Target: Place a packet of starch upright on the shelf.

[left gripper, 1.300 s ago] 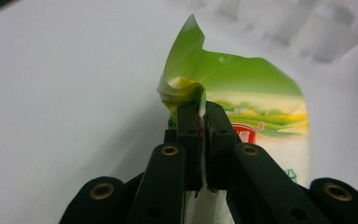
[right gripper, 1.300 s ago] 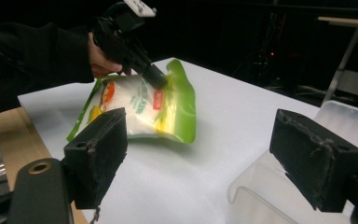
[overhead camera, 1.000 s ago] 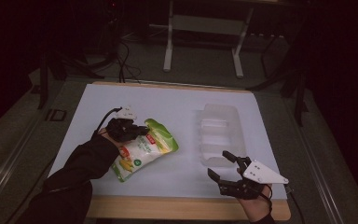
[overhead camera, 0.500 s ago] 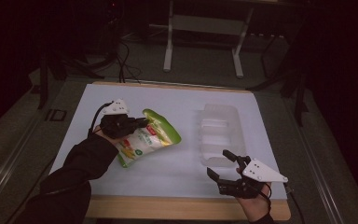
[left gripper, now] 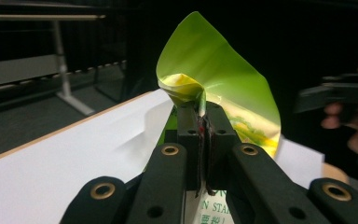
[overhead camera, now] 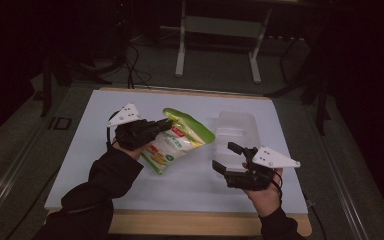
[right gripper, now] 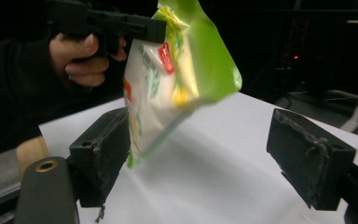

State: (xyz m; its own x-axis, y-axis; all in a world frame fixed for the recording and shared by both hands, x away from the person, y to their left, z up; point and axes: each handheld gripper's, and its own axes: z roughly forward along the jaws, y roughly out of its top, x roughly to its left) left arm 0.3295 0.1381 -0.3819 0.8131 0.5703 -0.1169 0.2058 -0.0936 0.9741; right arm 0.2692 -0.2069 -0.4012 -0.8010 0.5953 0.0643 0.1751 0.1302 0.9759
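Note:
A green and white snack bag (overhead camera: pixel 180 141) hangs lifted above the white table, tilted, its lower end near the surface. My left gripper (overhead camera: pixel 168 125) is shut on the bag's green top edge (left gripper: pixel 200 88). In the right gripper view the bag (right gripper: pixel 168 74) dangles in front of the camera, with the left gripper (right gripper: pixel 161 29) pinching its top. My right gripper (overhead camera: pixel 225 157) stands open near the table's front right, its pads (right gripper: pixel 310 154) wide apart and nothing between them. It points toward the bag.
A clear plastic tray (overhead camera: pixel 237 131) lies on the white tabletop (overhead camera: pixel 90 135) right of the bag, just beyond the right gripper. A wooden strip (overhead camera: pixel 180 222) edges the table's front. Table legs and cables stand on the dark floor behind.
The left gripper has lifted the bag off the table and carried it right, toward the tray. The right gripper has barely moved.

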